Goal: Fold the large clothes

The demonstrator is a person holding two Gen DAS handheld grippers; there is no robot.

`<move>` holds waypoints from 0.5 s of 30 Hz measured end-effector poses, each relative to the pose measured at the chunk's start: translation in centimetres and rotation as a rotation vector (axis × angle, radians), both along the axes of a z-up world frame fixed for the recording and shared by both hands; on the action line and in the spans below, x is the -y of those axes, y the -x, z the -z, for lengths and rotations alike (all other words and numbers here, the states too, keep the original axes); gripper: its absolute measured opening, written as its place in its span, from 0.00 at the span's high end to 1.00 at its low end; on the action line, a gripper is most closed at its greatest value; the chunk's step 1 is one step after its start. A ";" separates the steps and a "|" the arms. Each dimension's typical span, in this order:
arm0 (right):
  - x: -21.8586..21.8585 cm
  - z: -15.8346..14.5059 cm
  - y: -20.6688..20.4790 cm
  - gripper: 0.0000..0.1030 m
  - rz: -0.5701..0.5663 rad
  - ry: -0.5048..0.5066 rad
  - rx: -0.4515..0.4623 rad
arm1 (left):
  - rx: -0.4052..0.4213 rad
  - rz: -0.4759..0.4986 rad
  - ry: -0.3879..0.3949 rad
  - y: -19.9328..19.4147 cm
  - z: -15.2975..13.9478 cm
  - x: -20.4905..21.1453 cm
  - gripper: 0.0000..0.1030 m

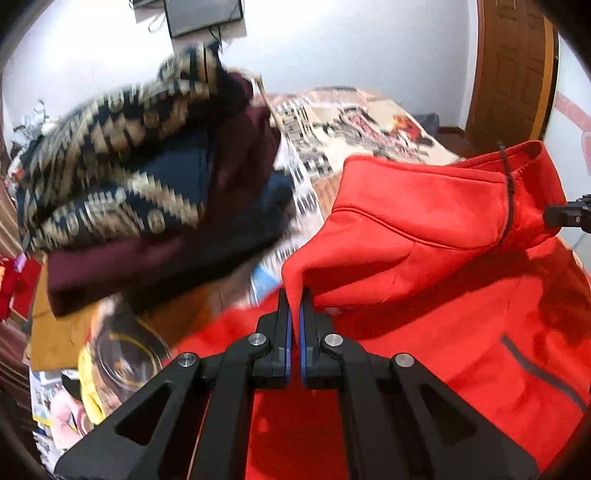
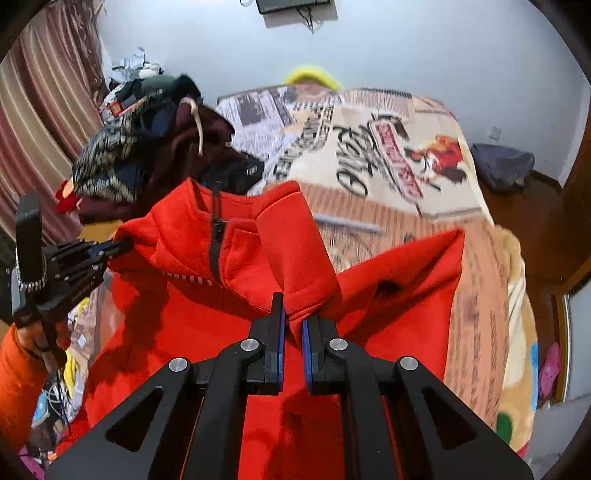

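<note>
A red hooded jacket (image 1: 424, 236) with a dark zip hangs lifted over the bed, held at both shoulders. My left gripper (image 1: 294, 302) is shut on a pinch of its red fabric at the left shoulder. My right gripper (image 2: 293, 314) is shut on a fold of the red jacket (image 2: 229, 295) at the other shoulder. In the right wrist view the left gripper (image 2: 122, 245) shows at the far left, clamped on the jacket's edge, with a hand in an orange sleeve (image 2: 22, 376) behind it. The right gripper's tip (image 1: 554, 214) peeks in at the right edge of the left wrist view.
A pile of clothes (image 1: 140, 192), patterned navy knit and maroon, lies on the bed's left side. The bed carries a printed blanket (image 2: 388, 155). A wooden door (image 1: 513, 70) stands at the right, striped curtains (image 2: 44, 110) at the left, and a screen (image 1: 203, 14) hangs on the white wall.
</note>
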State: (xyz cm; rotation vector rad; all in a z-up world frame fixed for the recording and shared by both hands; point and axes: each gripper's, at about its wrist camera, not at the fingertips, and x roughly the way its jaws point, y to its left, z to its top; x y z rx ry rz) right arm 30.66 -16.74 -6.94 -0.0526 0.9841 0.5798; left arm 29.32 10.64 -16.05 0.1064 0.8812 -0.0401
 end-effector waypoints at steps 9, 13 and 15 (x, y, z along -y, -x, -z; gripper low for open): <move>0.6 4.4 2.9 0.87 -0.021 0.057 -0.071 | -0.195 0.024 0.023 1.4 5.0 -0.2 0.74; 1.6 4.3 3.3 0.84 -0.021 0.053 -0.104 | -0.170 0.035 0.083 2.8 3.6 -1.0 0.61; 2.2 3.6 3.4 0.84 -0.019 0.035 -0.103 | -0.140 0.033 0.110 3.1 2.3 -1.5 0.53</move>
